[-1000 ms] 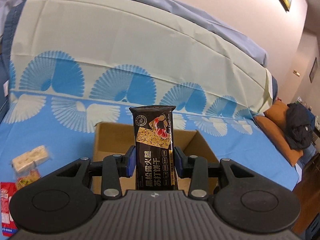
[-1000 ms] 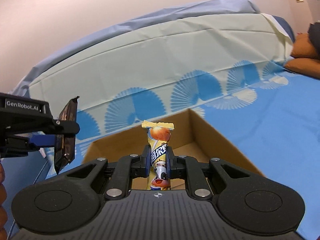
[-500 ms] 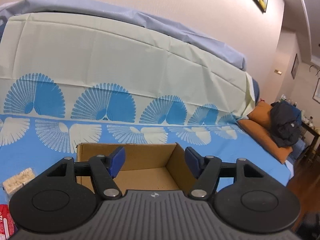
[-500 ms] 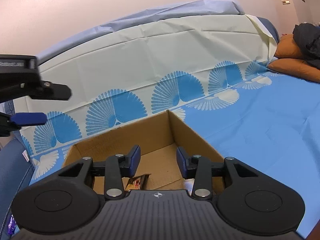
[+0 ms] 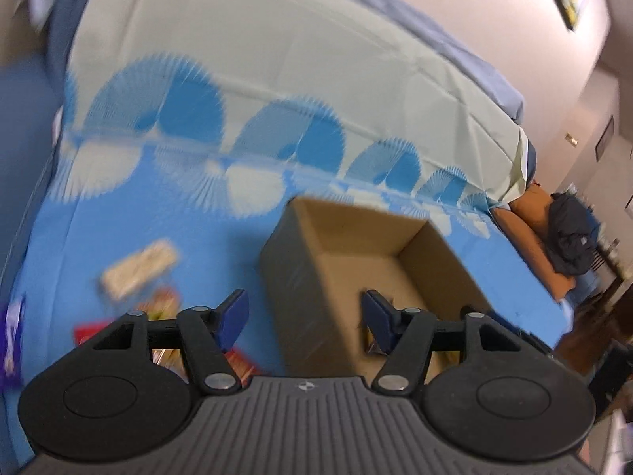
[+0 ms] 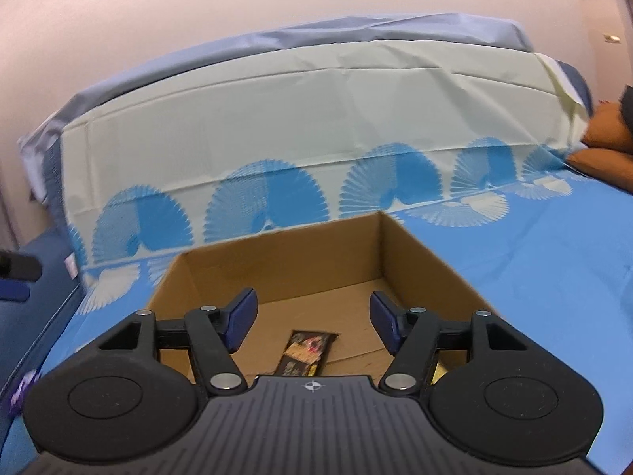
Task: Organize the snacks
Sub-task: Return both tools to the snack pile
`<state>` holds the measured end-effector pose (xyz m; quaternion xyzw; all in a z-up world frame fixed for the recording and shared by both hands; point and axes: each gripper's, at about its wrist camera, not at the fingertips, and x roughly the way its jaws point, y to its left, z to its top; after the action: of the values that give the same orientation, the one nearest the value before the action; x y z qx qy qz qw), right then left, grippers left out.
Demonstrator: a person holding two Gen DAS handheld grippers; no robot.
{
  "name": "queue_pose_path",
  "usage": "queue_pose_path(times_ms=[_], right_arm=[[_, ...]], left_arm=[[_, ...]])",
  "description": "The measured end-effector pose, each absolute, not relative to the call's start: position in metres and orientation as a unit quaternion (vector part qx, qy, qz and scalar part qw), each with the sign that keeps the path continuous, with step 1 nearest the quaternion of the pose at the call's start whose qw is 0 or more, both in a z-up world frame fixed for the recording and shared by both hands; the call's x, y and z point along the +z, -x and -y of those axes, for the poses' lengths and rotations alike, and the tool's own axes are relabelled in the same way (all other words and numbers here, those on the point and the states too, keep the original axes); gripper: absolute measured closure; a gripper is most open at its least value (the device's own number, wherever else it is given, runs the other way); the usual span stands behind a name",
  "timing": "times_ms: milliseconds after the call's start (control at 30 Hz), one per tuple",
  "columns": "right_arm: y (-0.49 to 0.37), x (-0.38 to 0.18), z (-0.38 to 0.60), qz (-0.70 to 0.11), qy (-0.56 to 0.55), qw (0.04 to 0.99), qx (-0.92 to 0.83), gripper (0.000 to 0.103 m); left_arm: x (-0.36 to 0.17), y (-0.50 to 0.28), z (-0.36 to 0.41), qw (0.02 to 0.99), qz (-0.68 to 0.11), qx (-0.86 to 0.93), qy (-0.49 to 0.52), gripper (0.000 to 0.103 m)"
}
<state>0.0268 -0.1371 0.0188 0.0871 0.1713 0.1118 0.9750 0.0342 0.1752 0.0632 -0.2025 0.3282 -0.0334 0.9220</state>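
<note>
Snacks lie in two places on the blue fan-printed sheet point(image 5: 130, 213): a loose cluster out on the bed, and a few already dropped into the open cardboard box point(image 6: 277, 261). Starting at the far left of the left wrist view, a purple wrapper point(image 5: 10, 340) sits at the frame's edge, then a pale, cream-coloured packet point(image 5: 138, 267) lies on the sheet, with red and orange wrappers point(image 5: 166, 308) bunched just below it; all of it is smeared by blur, so no print on them can be read. The left gripper point(image 5: 304, 318) hangs over the box's near left corner, its blue pads spread apart after just closing a little, with nothing between them. Further right, the box stands on the sheet, brown and open at the top. In the right wrist view, the right gripper point(image 6: 312, 320) is poised above the box's inside, jaws parted and having just been opening, with nothing caught between the pads. Below it, flat on the box floor, lies a dark cracker packet point(image 6: 306, 352) with a red-and-tan picture and gold lettering too small to make out. A sliver of yellow wrapper point(image 6: 439, 374) peeks out behind the right finger. Beyond the bed's right end, orange cushions point(image 5: 530, 233) carry a dark heap of clothing point(image 5: 573, 233).
</note>
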Motion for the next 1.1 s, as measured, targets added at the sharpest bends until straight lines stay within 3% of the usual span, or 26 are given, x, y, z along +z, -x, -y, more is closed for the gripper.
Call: queue_pose_path(times_ms=[33, 100, 200, 300, 433, 600, 1100], right_arm=[[-0.025, 0.019, 0.134, -0.172, -0.081, 0.975, 0.119, 0.038], [-0.019, 0.019, 0.128, -0.169, -0.069, 0.975, 0.130, 0.038], [-0.010, 0.019, 0.122, -0.169, -0.060, 0.972, 0.153, 0.038], [-0.001, 0.020, 0.113, -0.170, -0.047, 0.970, 0.166, 0.038], [0.014, 0.024, 0.101, -0.157, -0.036, 0.970, 0.180, 0.040], [0.036, 0.034, 0.079, -0.120, -0.021, 0.970, 0.208, 0.051], [0.087, 0.039, -0.012, -0.137, 0.053, 0.930, 0.337, 0.052]], left_arm=[[0.055, -0.028, -0.190, 0.917, -0.336, -0.030, 0.215, 0.046], [0.036, -0.013, -0.212, 0.909, -0.353, -0.016, 0.221, 0.068], [0.006, 0.012, -0.233, 0.907, -0.366, -0.011, 0.210, 0.083], [-0.023, 0.029, -0.247, 0.892, -0.381, -0.019, 0.243, 0.090], [-0.016, 0.040, -0.255, 0.905, -0.334, -0.041, 0.260, 0.089], [-0.018, 0.042, -0.261, 0.904, -0.329, -0.045, 0.268, 0.089], [-0.014, 0.059, -0.287, 0.886, -0.295, -0.036, 0.357, 0.089]])
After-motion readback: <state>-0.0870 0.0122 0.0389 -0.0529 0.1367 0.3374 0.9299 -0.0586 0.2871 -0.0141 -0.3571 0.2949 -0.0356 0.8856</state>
